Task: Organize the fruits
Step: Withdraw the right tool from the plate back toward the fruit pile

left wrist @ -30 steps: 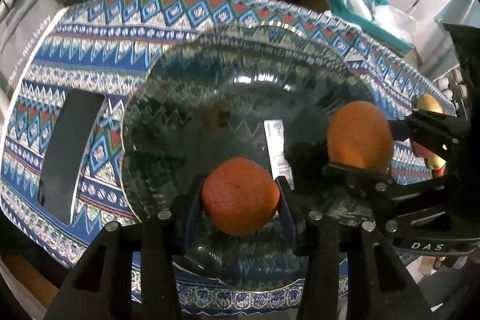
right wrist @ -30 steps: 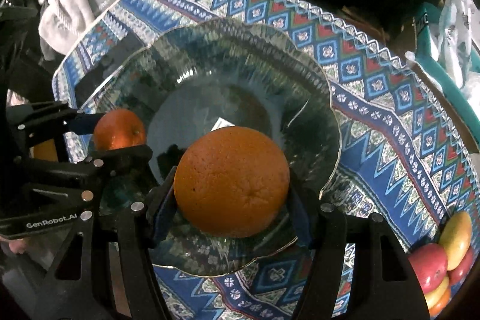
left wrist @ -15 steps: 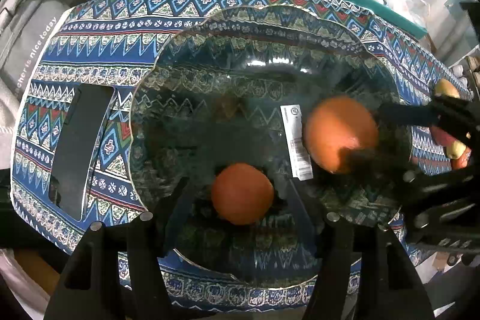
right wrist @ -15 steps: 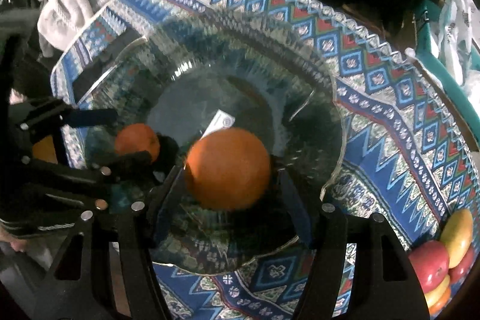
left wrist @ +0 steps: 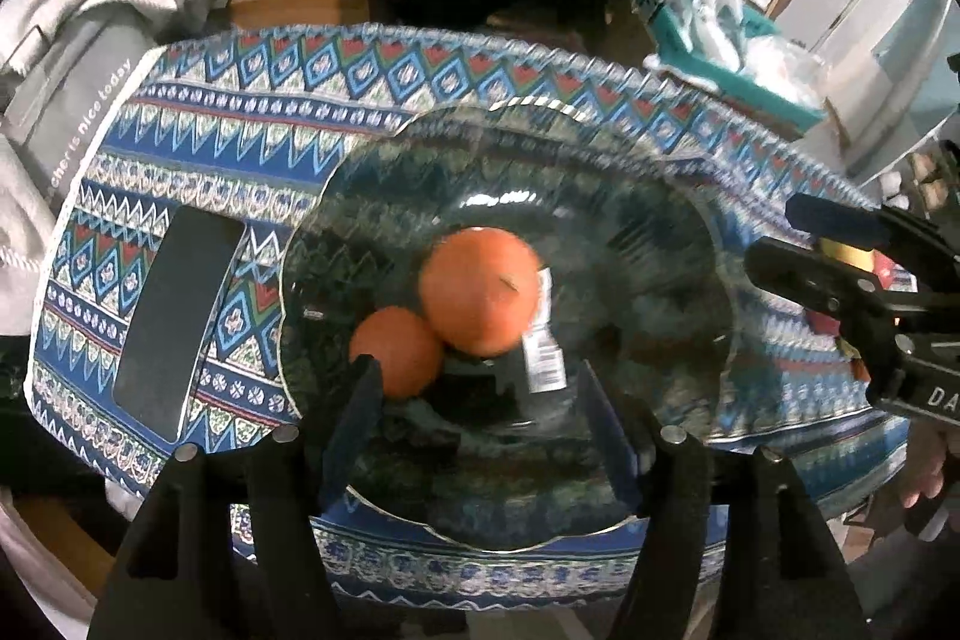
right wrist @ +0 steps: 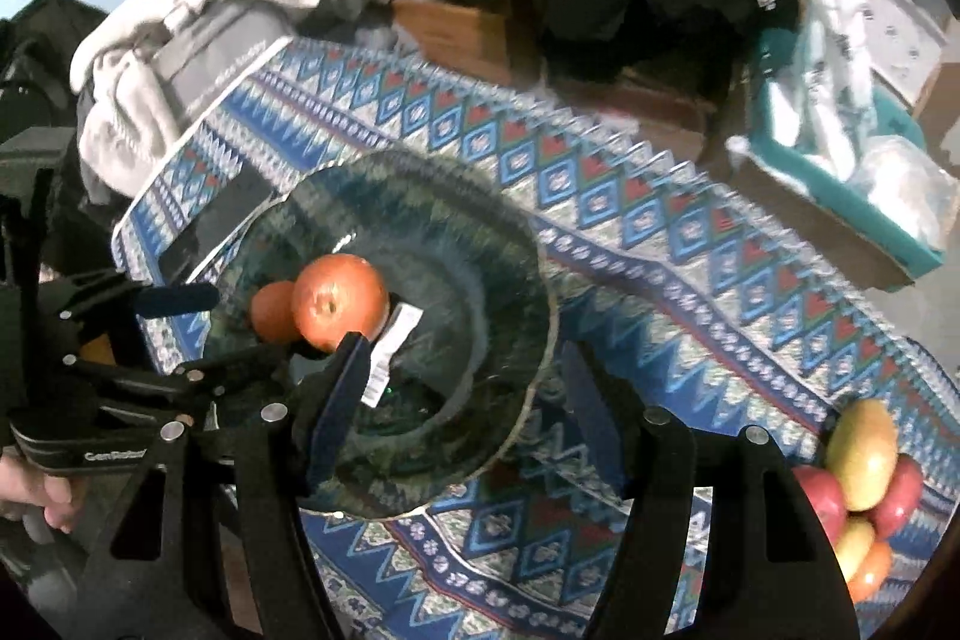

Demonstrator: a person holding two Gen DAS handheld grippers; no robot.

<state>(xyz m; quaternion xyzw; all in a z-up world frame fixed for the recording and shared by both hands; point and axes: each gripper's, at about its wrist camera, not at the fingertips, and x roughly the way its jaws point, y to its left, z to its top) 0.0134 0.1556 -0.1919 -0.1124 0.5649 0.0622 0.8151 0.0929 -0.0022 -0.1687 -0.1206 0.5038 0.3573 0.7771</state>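
Two oranges lie touching in a clear glass bowl (left wrist: 672, 244) on the patterned cloth: a larger orange (left wrist: 479, 290) and a smaller orange (left wrist: 396, 349) to its left. Both also show in the right wrist view, the larger orange (right wrist: 339, 302) in front of the smaller orange (right wrist: 271, 311), inside the bowl (right wrist: 510, 274). My left gripper (left wrist: 480, 400) is open and empty, raised above the bowl's near side. My right gripper (right wrist: 462, 382) is open and empty above the bowl's right rim; it also shows at the right of the left wrist view (left wrist: 840, 250).
A pile of apples and mangoes (right wrist: 864, 478) lies on the cloth at the right. A black phone (left wrist: 177, 316) lies left of the bowl. Grey clothes (left wrist: 78, 40) are heaped at the table's left end. A teal box (right wrist: 852, 172) stands behind right.
Both grippers opened, let go of their oranges and pulled back and up. The two oranges settled together in the bowl's bottom.
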